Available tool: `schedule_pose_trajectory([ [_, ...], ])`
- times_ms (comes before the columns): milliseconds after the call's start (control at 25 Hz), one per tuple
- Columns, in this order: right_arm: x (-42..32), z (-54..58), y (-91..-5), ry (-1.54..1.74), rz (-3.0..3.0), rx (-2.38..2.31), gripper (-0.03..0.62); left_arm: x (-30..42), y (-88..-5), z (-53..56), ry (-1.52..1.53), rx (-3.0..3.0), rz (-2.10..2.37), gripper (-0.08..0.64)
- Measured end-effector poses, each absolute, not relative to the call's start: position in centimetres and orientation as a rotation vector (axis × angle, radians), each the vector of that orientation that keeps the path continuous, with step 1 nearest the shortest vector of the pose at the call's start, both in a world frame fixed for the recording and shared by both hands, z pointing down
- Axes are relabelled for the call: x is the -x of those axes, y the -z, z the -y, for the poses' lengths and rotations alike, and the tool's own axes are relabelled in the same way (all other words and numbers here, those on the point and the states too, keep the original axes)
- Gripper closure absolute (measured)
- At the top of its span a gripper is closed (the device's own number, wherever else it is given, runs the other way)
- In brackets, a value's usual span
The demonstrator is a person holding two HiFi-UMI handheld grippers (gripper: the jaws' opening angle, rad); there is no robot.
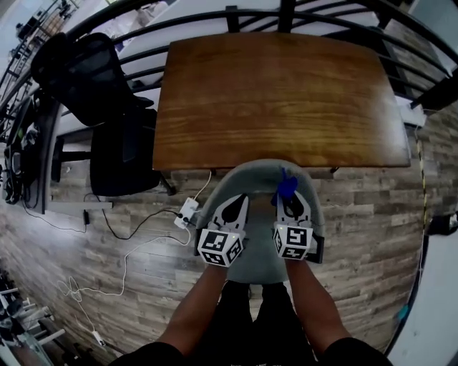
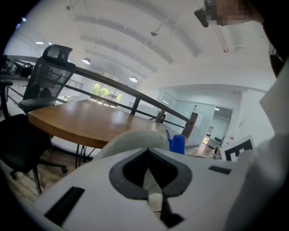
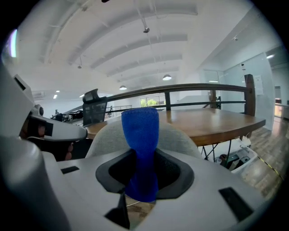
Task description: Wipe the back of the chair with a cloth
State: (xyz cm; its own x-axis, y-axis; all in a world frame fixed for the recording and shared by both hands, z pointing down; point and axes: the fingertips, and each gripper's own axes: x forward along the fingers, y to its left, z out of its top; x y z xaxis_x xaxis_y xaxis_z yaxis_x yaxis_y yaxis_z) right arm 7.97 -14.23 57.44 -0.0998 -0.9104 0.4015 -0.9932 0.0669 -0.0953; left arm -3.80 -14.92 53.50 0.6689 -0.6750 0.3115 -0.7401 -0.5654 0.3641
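The right gripper point(image 1: 290, 206) point(image 3: 143, 158) was clamped on a blue cloth point(image 1: 287, 188) point(image 3: 142, 144), its jaws pinching the lower part of the folded strip. The cloth's long axis ran along the jaws. Its free end stuck out past the jaw tips, pointing up and ahead toward the grey chair back point(image 1: 250, 175) point(image 3: 106, 135) and the table beyond. In the right gripper view the strip stood nearly upright, narrower where it was held and wider at its flat top end.

The left gripper point(image 1: 234, 206) point(image 2: 148, 152) lay just beside the right one on its left, roughly parallel to it. Its jaws were closed tip to tip with nothing between them. From its own view the cloth point(image 2: 177, 143) showed to its right, above the chair back point(image 2: 131, 140).

The chair back's curved top rim ran crosswise just ahead of both sets of jaws and bent back on either side of them. Whether the cloth touched the rim could not be told. Just past the rim lay the near edge of the wooden table point(image 1: 272, 100), leaving little room ahead.

Bare plank floor point(image 1: 372, 229) opened to the right of the right gripper. To the left of the left gripper a white power strip point(image 1: 188, 211) with trailing cables lay on the floor near the chair. A black office chair point(image 1: 107, 107) stood farther left, well apart. A dark railing point(image 1: 286, 18) ran beyond the table's far edge.
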Motion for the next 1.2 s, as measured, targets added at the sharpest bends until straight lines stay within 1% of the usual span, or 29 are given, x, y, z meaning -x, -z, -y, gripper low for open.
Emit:
schedule_pose_trajectory([
  [520, 4.1, 14.8, -59.8, -0.521, 2.321, -1.588, 0.472, 12.4, -57.1, 14.5, -0.147, -2.225, 1.304, 0.554],
  [840, 8.2, 15.9, -61.1, -0.523, 2.388, -1.485, 0.473, 15.9, -58.9, 15.4, -0.171, -2.198, 1.368, 0.554],
  [1200, 11.7, 17.4, -61.9, -0.508, 2.459, -1.402, 0.473, 18.1, -61.1, 15.9, -0.192, -2.17, 1.419, 0.554],
])
